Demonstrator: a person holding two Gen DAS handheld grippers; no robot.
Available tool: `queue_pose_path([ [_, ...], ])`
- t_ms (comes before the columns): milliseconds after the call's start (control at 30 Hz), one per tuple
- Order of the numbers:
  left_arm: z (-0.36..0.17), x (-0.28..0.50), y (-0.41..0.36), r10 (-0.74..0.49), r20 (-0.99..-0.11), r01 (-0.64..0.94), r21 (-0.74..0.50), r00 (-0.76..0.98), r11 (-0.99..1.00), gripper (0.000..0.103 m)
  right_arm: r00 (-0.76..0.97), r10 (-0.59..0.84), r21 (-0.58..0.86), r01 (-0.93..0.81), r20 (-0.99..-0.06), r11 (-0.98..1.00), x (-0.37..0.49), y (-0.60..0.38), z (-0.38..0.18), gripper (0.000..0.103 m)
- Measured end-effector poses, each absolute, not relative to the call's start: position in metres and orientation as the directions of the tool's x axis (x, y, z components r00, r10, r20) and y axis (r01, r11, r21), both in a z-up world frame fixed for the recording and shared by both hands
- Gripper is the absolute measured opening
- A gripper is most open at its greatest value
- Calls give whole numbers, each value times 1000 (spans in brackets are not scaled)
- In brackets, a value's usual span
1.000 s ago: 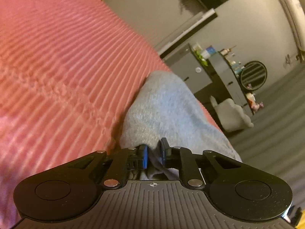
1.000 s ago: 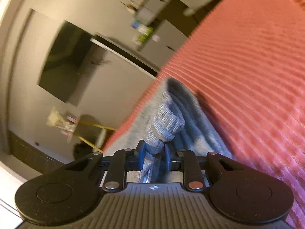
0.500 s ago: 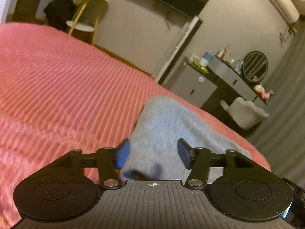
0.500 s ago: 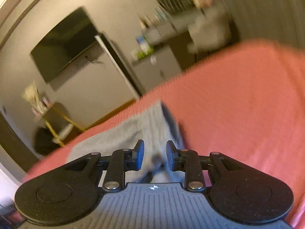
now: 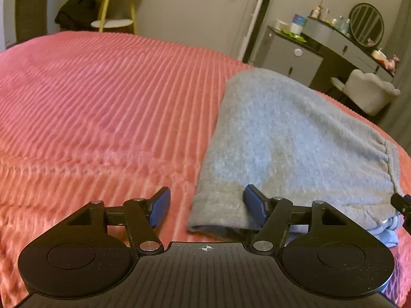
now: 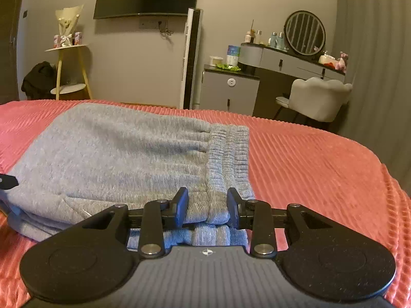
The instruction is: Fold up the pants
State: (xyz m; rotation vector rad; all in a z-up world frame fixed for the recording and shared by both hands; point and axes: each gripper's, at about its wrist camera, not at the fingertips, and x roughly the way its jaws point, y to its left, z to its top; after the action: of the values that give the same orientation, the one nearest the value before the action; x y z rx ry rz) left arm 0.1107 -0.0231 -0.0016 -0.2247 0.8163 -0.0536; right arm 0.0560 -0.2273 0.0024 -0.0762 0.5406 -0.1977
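Grey knit pants [image 5: 287, 138] lie folded in a thick stack on the pink ribbed bedspread [image 5: 102, 97]. My left gripper [image 5: 206, 206] is wide open and empty, with the near left corner of the stack between its fingers. In the right wrist view the pants [image 6: 123, 154] show their ribbed waistband [image 6: 228, 151] on the right end. My right gripper [image 6: 208, 209] is open, its fingers on either side of the waistband's near edge without pinching it.
The bedspread [image 6: 321, 174] extends right of the pants to the bed's edge. Beyond the bed stand a grey dresser [image 6: 287, 61] with a round mirror, a pale chair [image 6: 321, 97], a white tower fan [image 6: 191, 59] and a yellow side table [image 6: 69, 71].
Both grippers let go of the pants and opened. The pants dropped onto the bed as a folded stack, and both grippers levelled out and drew back to its near edge.
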Motion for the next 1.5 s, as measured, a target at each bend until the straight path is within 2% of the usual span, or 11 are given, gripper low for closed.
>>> queue_pose_path([
  [400, -3, 103, -17, -94, -714, -52, -180, 694, 982, 73, 830, -183, -36, 193, -527, 981, 47, -234, -1, 32],
  [433, -4, 102, -15, -80, -719, -65, -172, 691, 983, 75, 827, -177, -8, 204, -534, 979, 43, -237, -1, 35],
  [500, -3, 97, -10, -72, -730, -96, -185, 679, 978, 76, 791, -186, 47, 262, -583, 964, 41, -248, -3, 58],
  [633, -12, 90, 17, -214, -766, -164, -383, 606, 909, 71, 772, -13, 371, 320, -636, 872, 31, -280, -9, 58],
  [833, -30, 88, 54, -514, -590, -208, -759, 623, 617, 71, 816, 240, 739, 298, -525, 604, 20, -304, -25, 64],
  [1067, -66, 101, 53, -697, -404, -255, -915, 593, 313, 72, 848, 345, 898, 293, -403, 328, 29, -323, -65, 68],
  [1167, -67, 105, 55, -617, -430, -268, -901, 660, 341, 69, 865, 355, 925, 271, -355, 267, 30, -326, -73, 70],
  [1233, -66, 105, 61, -556, -455, -284, -885, 696, 368, 54, 872, 353, 931, 256, -339, 261, 31, -329, -74, 68],
  [1300, -71, 105, 66, -540, -487, -332, -871, 687, 362, 32, 884, 336, 934, 246, -326, 259, 28, -336, -74, 51],
  [1367, -74, 102, 69, -533, -490, -346, -870, 690, 351, 31, 891, 293, 928, 281, -347, 247, 23, -345, -77, 41],
  [1500, -55, 97, 59, -475, -543, -289, -812, 692, 508, 30, 889, 243, 910, 325, -387, 258, 16, -352, -78, 40],
])
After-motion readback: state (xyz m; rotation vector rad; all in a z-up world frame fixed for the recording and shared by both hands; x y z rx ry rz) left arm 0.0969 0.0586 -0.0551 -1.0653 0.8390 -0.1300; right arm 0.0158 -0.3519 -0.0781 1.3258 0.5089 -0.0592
